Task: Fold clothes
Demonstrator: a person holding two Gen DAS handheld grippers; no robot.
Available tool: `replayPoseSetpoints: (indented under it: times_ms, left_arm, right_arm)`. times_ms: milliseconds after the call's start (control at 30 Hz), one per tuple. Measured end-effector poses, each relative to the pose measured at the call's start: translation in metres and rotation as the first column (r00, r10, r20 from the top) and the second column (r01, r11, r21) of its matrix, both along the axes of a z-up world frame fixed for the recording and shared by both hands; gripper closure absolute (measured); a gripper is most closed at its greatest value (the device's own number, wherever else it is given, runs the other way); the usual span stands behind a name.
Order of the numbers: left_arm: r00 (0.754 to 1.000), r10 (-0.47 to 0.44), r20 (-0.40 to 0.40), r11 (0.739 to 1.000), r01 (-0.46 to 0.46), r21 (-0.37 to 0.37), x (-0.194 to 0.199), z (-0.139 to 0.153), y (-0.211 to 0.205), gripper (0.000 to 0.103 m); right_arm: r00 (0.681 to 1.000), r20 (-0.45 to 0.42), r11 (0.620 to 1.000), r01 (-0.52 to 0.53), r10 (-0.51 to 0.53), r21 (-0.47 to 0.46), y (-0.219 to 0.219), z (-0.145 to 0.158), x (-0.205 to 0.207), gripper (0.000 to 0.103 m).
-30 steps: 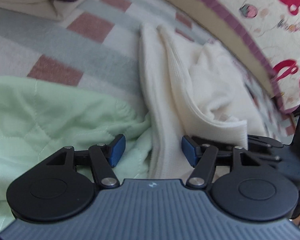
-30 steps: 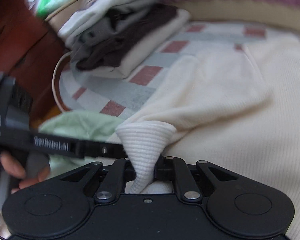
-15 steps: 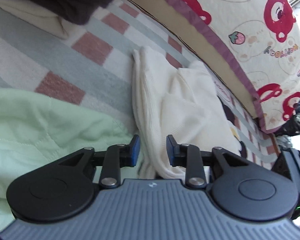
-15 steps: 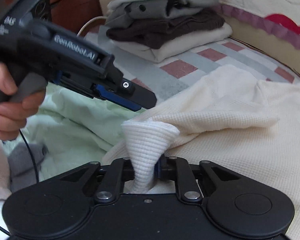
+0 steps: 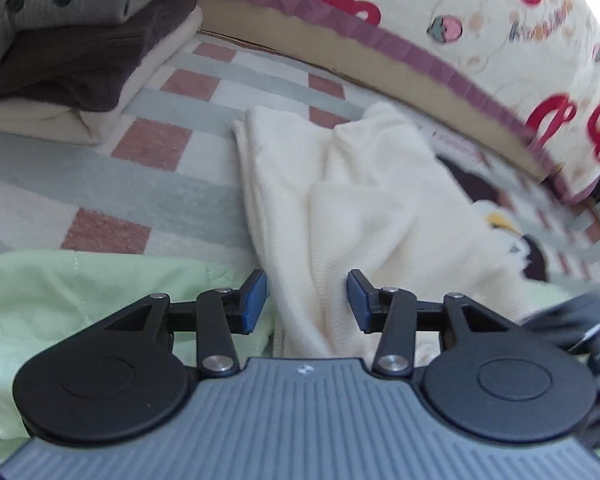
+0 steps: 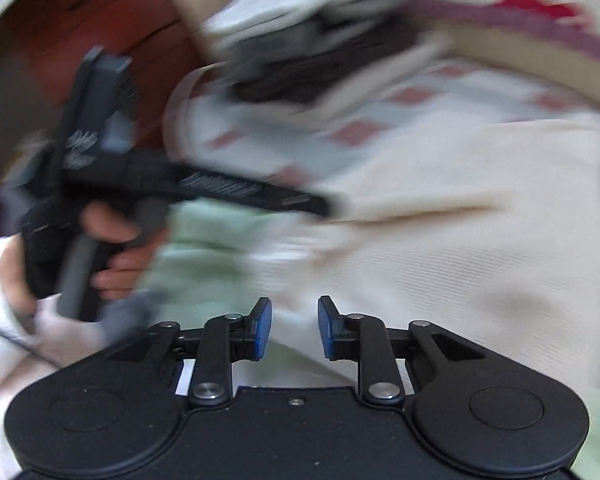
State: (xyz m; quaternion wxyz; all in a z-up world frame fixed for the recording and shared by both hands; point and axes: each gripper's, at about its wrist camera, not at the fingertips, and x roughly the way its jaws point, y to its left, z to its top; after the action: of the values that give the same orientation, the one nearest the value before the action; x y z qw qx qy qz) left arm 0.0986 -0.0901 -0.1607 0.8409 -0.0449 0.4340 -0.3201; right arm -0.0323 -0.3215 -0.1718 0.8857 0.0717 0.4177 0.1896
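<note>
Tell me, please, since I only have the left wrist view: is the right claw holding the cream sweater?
Observer: No. The right claw is open, with nothing between its fingers; the cream sweater lies beyond it.
Operator: Can you see who holds my left claw?
Observer: Yes, a hand grips its black handle on the left of the right wrist view, though that picture is blurred.
Operator: Anything behind that hand?
Observer: A reddish-brown wooden surface stands behind it, which your view does not show.
</note>
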Motion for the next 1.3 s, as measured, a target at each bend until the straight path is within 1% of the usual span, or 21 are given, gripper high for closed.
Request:
replayPoseSetpoints:
  times_ms: [67,100,167,233,267,400,467,533,567,600,667,700,800,833,900,967,1100,1133,1167,1233,1300]
  left_arm:
    - [0.999,-0.014,0.041,0.999,0.015,-0.030,-0.006,0.010,0.000,0.060]
    - [0.998,-0.020,0.062,0.999,0.023,-0.045,-0.009,0.016,0.000,0.060]
    - [0.994,-0.032,0.104,0.996,0.039,-0.075,-0.015,0.026,0.000,0.058]
    - [0.988,-0.042,0.146,0.993,0.057,-0.103,-0.021,0.037,0.000,0.053]
    - [0.989,-0.065,0.132,0.992,0.078,-0.096,-0.021,0.036,-0.004,0.051]
    - [0.985,-0.129,0.118,0.991,0.124,0.044,-0.029,0.018,-0.021,0.049]
    - [0.971,-0.174,0.166,0.979,0.152,0.137,-0.037,0.009,-0.032,0.049]
    - [0.953,-0.220,0.210,0.961,0.174,0.217,-0.043,-0.001,-0.042,0.050]
    - [0.954,-0.217,0.209,0.960,0.170,0.223,-0.044,-0.005,-0.044,0.052]
    - [0.960,-0.192,0.206,0.967,0.149,0.207,-0.043,-0.008,-0.043,0.056]
    - [0.970,-0.133,0.201,0.980,0.098,0.172,-0.038,-0.012,-0.040,0.088]
    - [0.974,-0.112,0.198,0.981,0.077,0.175,-0.037,-0.012,-0.038,0.090]
    - [0.978,-0.060,0.198,0.981,0.022,0.192,-0.034,-0.011,-0.033,0.093]
    - [0.976,-0.049,0.211,0.978,0.004,0.210,-0.034,-0.010,-0.033,0.093]
    - [0.972,-0.036,0.230,0.973,-0.019,0.231,-0.034,-0.010,-0.031,0.093]
    - [0.974,-0.026,0.223,0.977,-0.022,0.211,-0.033,-0.011,-0.030,0.091]
    - [0.969,0.014,0.245,0.975,-0.067,0.211,-0.034,-0.013,-0.031,0.085]
    - [0.967,0.011,0.254,0.972,-0.069,0.223,-0.033,-0.013,-0.031,0.081]
    - [0.967,0.028,0.253,0.971,-0.087,0.225,-0.031,-0.012,-0.028,0.068]
    - [0.966,0.072,0.248,0.966,-0.130,0.224,-0.025,-0.009,-0.022,0.050]
    - [0.966,0.118,0.232,0.965,-0.167,0.204,-0.018,-0.005,-0.014,0.045]
  right_arm:
    - [0.987,0.063,0.988,0.150,-0.147,-0.032,-0.031,0.005,-0.023,0.069]
    - [0.970,0.098,0.973,0.226,-0.221,-0.042,-0.044,0.004,-0.036,0.062]
    - [0.934,0.091,0.931,0.354,-0.347,-0.090,-0.064,-0.007,-0.053,0.059]
    - [0.914,0.058,0.911,0.405,-0.401,-0.081,-0.076,-0.018,-0.068,0.057]
    - [0.916,0.050,0.913,0.400,-0.397,-0.075,-0.076,-0.022,-0.071,0.056]
    - [0.955,0.016,0.943,0.297,-0.298,-0.153,-0.060,-0.036,-0.065,0.053]
    - [0.959,0.031,0.942,0.281,-0.280,-0.181,-0.051,-0.042,-0.068,0.053]
    - [0.946,0.049,0.931,0.323,-0.319,-0.168,-0.054,-0.046,-0.061,0.051]
    - [0.936,0.065,0.923,0.353,-0.347,-0.151,-0.057,-0.049,-0.056,0.048]
    - [0.924,0.080,0.914,0.382,-0.374,-0.133,-0.061,-0.052,-0.051,0.039]
    - [0.905,0.110,0.905,0.419,-0.411,-0.070,-0.067,-0.060,-0.041,0.039]
    - [0.898,0.123,0.901,0.431,-0.423,-0.047,-0.068,-0.063,-0.035,0.040]
    - [0.894,0.202,0.899,0.425,-0.400,-0.101,-0.055,-0.043,-0.031,0.078]
    - [0.889,0.230,0.895,0.429,-0.395,-0.121,-0.053,-0.032,-0.034,0.082]
    - [0.869,0.242,0.875,0.468,-0.431,-0.122,-0.061,-0.016,-0.042,0.083]
    - [0.857,0.166,0.854,0.508,-0.487,-0.115,-0.073,-0.026,-0.041,0.083]
    - [0.878,0.110,0.859,0.479,-0.467,-0.179,-0.067,-0.052,-0.044,0.083]
    - [0.882,0.102,0.862,0.471,-0.459,-0.186,-0.066,-0.054,-0.044,0.083]
    - [0.881,0.092,0.864,0.472,-0.463,-0.172,-0.069,-0.053,-0.044,0.083]
    - [0.874,0.072,0.864,0.486,-0.481,-0.133,-0.076,-0.053,-0.045,0.083]
    - [0.874,0.069,0.865,0.486,-0.481,-0.129,-0.077,-0.054,-0.046,0.081]
